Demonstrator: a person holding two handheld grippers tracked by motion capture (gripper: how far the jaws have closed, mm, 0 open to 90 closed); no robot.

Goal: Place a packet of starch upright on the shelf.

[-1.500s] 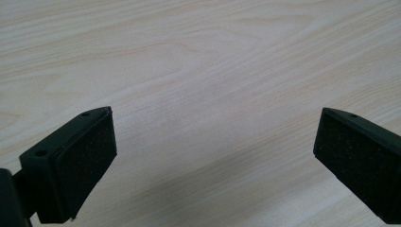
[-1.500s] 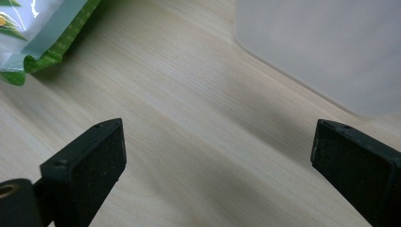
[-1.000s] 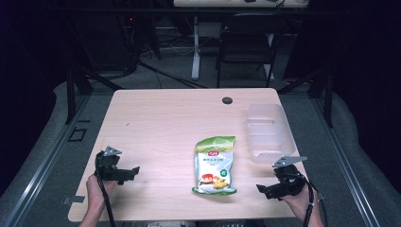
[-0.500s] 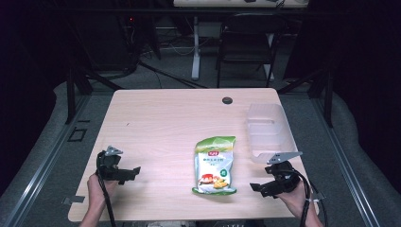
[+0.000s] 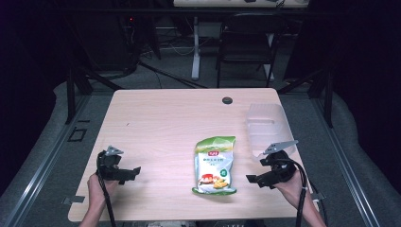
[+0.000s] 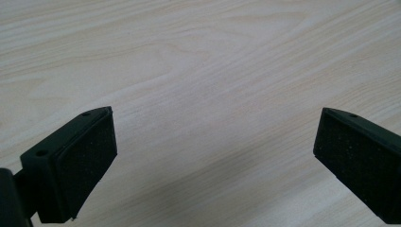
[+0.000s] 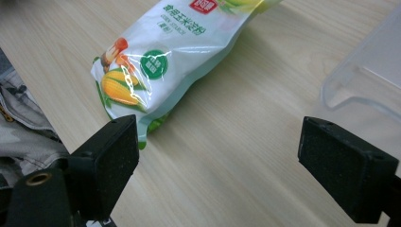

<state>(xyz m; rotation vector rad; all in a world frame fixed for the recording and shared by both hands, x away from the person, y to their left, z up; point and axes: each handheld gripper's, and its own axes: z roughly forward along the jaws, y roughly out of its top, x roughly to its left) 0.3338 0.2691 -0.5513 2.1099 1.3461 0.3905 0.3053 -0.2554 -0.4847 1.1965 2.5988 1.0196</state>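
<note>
High view: a glossy green-and-white corn snack bag (image 5: pixel 215 164) lies flat between spread left tongs (image 5: pixel 135 171) and right tongs (image 5: pixel 251 178).

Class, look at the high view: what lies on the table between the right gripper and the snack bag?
Nothing: bare wood separates the right gripper from the snack bag in the high view; the right gripper view agrees.

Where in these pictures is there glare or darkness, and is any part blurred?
High view: the table is lit, the room around it is dark. Right gripper view: white glare streaks cross the snack bag; the clear plastic container looks hazy. Left gripper view: even light, and the left claw pads look sharp.
</note>
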